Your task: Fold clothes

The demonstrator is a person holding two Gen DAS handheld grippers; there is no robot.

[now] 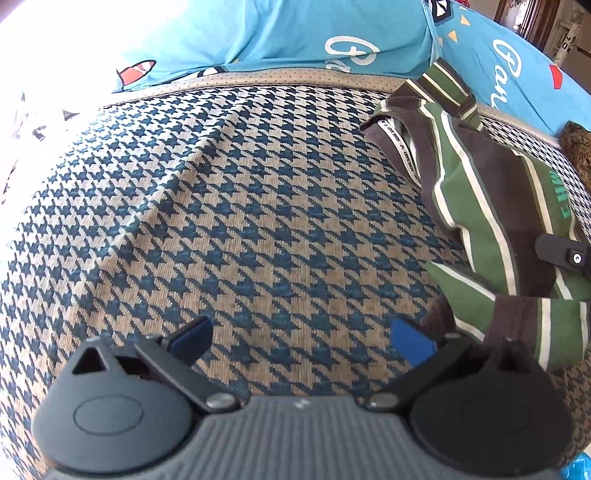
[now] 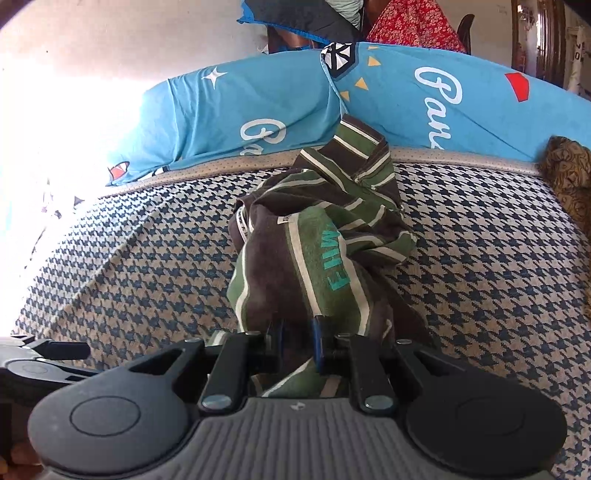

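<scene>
Left gripper: pitched steeply down over bare houndstooth cover; blue-padded fingers spread wide, nothing between them; right-hand pad just beside a trailing end of the garment.

Right gripper: angled down toward the far edge of the cover; jaws narrow, clamped on a fold of striped shirt, cloth bunched between the pads and spilling under the gripper body. Seen from the left wrist view as a black finger piece lying on the shirt at the right edge of the picture.

Striped shirt: brown and green with white stripes, teal lettering on one green band; crumpled, unfolded, heaped from the gripped end toward the far edge of the cover, right of centre; collar opening turned toward the left gripper's side; top end leaning against the blue bedding.

Houndstooth cover: navy and tan weave, slightly creased, trimmed along the far edge with a tan dotted border.

Blue bedding: bright blue pillows with white script, a star, orange triangles and red patches, lined along the far edge.

Brown patterned fabric: at the far right corner.

Room: pale wall behind, strong glare at left; red floral cloth above the bedding.
</scene>
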